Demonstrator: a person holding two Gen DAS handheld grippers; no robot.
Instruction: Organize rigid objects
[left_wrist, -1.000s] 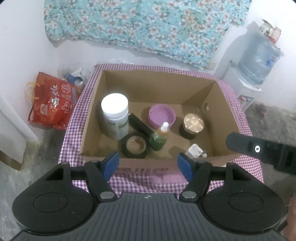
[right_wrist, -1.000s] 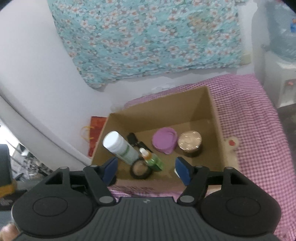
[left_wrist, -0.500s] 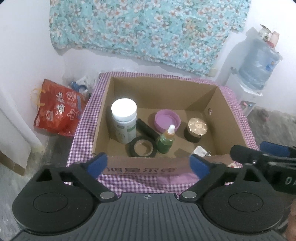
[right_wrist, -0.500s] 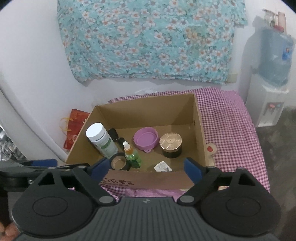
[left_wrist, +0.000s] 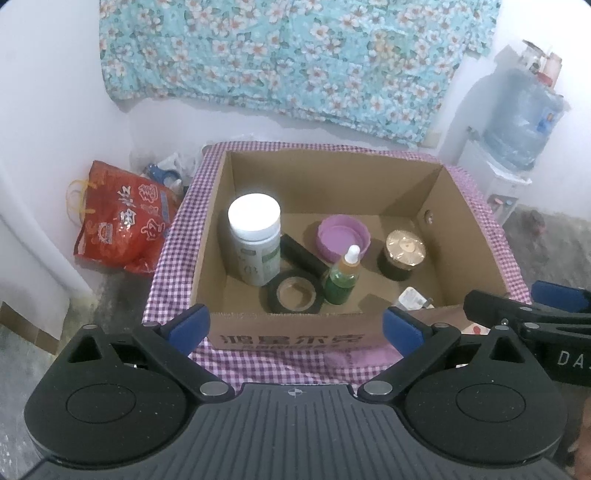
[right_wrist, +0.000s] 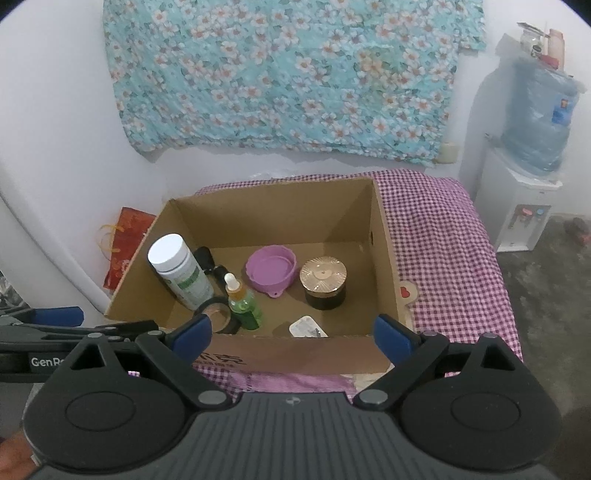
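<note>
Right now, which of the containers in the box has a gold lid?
The short dark jar, on the right side of the cardboard box. The white bottle has a white cap; the green dropper bottle has a white tip.

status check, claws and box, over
Left claw open, empty. Right claw open, empty. Cardboard box holds the bottles and jars. Nothing in the way.

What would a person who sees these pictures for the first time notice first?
First, the open brown cardboard box on the purple checked tablecloth, with small things inside. The tall white plastic bottle stands at its left, the round purple plastic lid lies in the middle, and the dark jar with a gold lid stands at the right. Behind, a turquoise flowered cloth hangs on the white wall.
</note>
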